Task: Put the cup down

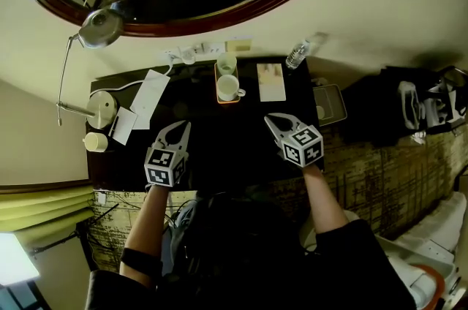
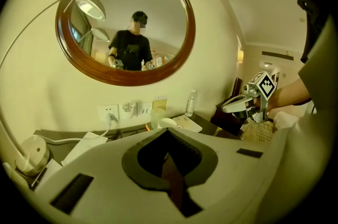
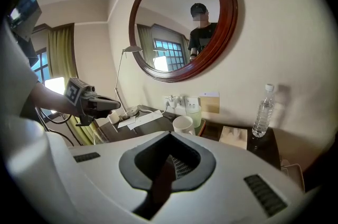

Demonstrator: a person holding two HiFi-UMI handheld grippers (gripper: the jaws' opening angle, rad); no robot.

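white cup (image 1: 229, 87) upright on the orange tray (image 1: 227, 101), at the far edge of the dark tabletop (image 1: 219, 148). left tongs (image 1: 182, 127) and right tongs (image 1: 273, 119) hover on the near side of the tray, one to each side of it, both closed tight and empty.

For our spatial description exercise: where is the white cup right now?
In the head view, the white cup sits on the orange tray at the far middle of the dark desk, with a glass just behind it.
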